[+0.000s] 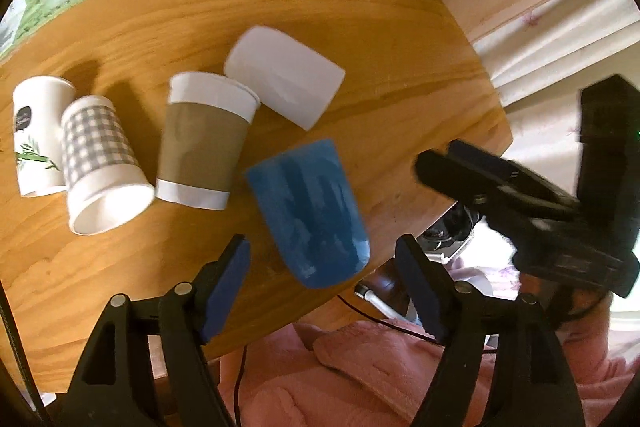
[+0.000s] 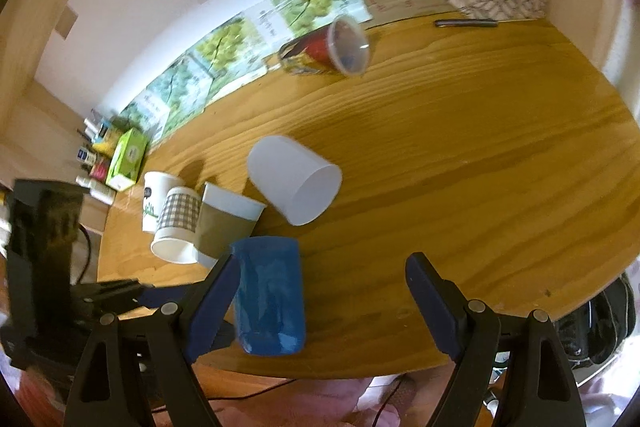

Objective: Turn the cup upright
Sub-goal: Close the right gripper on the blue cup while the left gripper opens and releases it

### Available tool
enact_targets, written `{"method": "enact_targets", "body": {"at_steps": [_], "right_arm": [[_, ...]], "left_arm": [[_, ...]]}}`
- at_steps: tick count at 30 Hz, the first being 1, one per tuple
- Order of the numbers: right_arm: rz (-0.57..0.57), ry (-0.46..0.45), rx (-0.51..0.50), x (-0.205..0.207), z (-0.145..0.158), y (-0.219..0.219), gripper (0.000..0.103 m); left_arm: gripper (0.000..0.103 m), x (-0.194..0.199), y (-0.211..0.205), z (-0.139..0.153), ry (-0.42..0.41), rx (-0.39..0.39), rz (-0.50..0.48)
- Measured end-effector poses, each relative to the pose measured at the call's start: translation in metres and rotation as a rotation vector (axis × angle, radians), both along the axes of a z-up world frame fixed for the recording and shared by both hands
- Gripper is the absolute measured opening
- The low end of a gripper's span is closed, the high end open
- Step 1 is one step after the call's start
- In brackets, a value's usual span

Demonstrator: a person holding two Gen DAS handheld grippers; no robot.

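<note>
6 cups lie on the wooden table (image 1: 120, 39). The plain white cup (image 1: 285, 82) is on its side, and the blue cup (image 1: 310, 213) lies near the front edge, ahead of both tools. The left gripper (image 1: 324, 291) and right gripper (image 2: 322, 303) are spread apart, holding nothing.

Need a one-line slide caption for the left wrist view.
Open left gripper above blue cup lying on its side on wooden table.

the leaf-print cup (image 1: 34, 139) sits partly hidden behind the checked cup (image 1: 102, 167).
</note>
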State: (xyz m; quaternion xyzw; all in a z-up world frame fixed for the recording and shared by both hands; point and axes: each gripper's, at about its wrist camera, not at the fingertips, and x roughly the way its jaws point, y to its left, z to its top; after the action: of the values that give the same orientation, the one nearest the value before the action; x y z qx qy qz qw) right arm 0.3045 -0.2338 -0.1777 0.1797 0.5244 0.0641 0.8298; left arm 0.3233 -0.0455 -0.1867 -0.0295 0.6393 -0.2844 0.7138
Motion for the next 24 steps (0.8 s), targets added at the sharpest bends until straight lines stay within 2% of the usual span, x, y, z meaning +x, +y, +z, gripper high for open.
{"method": "enact_targets", "body": {"at_steps": [9,15,24], "right_arm": [[0.082,0.066,0.009,0.02,-0.022,0.027,0.085],[0.114,0.12,0.017,0.032,-0.036,0.037,0.085],[0.174,0.213,0.007,0.048,-0.061,0.061,0.085]], "left_arm": [[0.079,-0.004,0.037,0.017,-0.092,-0.044,0.113],[0.079,-0.002,0.053,0.02,-0.146,-0.016,0.172],[0.079,0.002,0.066,0.014,-0.156,0.021,0.208]]}}
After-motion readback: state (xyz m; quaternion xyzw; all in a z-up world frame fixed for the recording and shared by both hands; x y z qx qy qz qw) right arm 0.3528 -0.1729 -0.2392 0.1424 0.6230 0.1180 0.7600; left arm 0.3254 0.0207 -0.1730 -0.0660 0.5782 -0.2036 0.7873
